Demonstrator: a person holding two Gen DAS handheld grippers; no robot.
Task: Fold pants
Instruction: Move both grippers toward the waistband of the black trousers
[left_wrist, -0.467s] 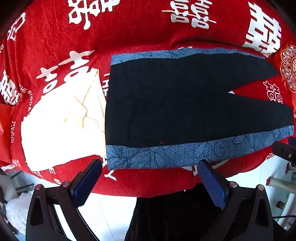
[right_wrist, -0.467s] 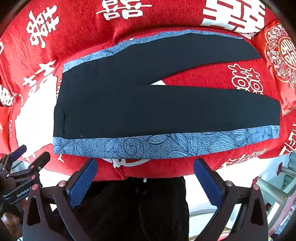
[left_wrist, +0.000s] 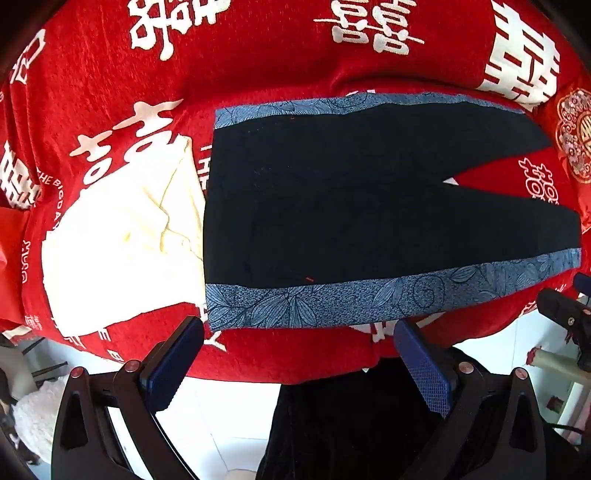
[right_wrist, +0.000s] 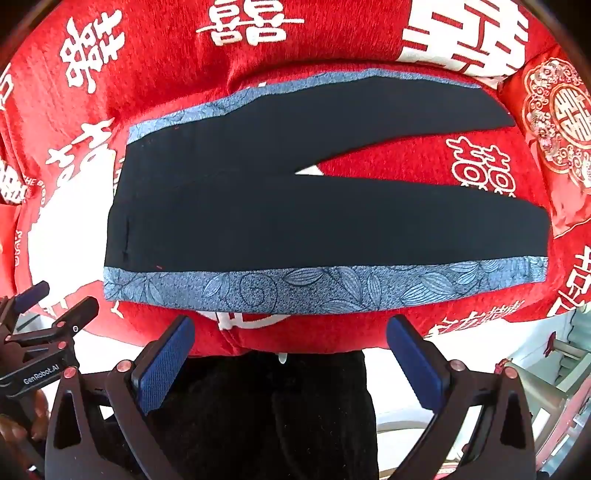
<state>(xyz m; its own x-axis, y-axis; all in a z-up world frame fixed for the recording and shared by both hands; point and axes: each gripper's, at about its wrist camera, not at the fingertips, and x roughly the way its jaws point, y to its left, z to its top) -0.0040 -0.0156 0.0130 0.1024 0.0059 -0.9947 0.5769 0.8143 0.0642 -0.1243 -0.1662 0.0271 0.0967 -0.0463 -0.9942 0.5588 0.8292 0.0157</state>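
Observation:
Black pants (left_wrist: 351, 206) with blue leaf-print side stripes lie flat on a red bedspread, waistband to the left and both legs spread to the right; they also show in the right wrist view (right_wrist: 295, 218). My left gripper (left_wrist: 299, 350) is open and empty, hovering just off the near edge of the bed below the waist end. My right gripper (right_wrist: 290, 345) is open and empty, just off the near edge below the middle of the near leg. The left gripper also shows at the left edge of the right wrist view (right_wrist: 44, 314).
A folded cream garment (left_wrist: 122, 236) lies on the bedspread (left_wrist: 258, 55) just left of the waistband. A red embroidered cushion (right_wrist: 554, 122) sits at the far right by the leg ends. The person's dark clothing (right_wrist: 266, 417) is below the bed edge, over a white floor (left_wrist: 229, 413).
Both grippers have shifted very slightly; the pants and the cream garment have not moved.

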